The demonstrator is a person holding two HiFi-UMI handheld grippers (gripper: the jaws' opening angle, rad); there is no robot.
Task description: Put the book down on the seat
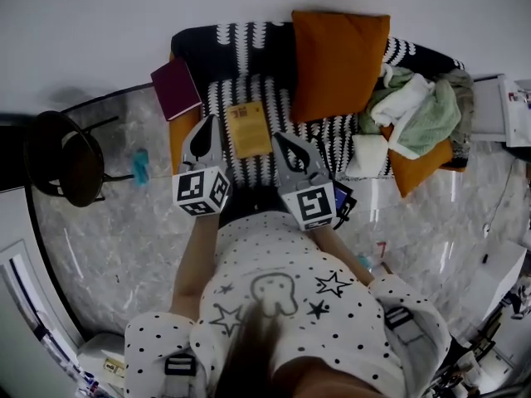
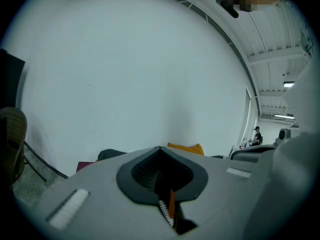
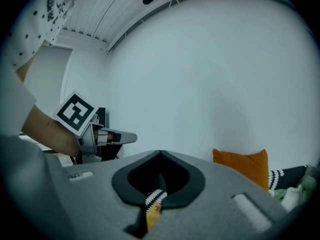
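Observation:
A yellow book [image 1: 248, 128] lies flat on the sofa seat [image 1: 328, 135], which has a black-and-white knitted cover. Neither gripper touches the book. My left gripper [image 1: 210, 120] hangs just left of it, jaws closed to a point and empty. Just right of the book, my right gripper [image 1: 277, 137] also has its jaws together and empty. In the left gripper view the left gripper [image 2: 160, 149] faces the white wall. In the right gripper view a sliver of the yellow book [image 3: 152, 215] shows through the slit under the closed right gripper [image 3: 160, 152].
An orange cushion [image 1: 336, 60] leans on the sofa back, with a heap of clothes [image 1: 415, 106] at the right end. A maroon book [image 1: 176, 88] rests on the left armrest. A dark round stool [image 1: 62, 160] and a blue bottle [image 1: 141, 166] stand on the floor at left.

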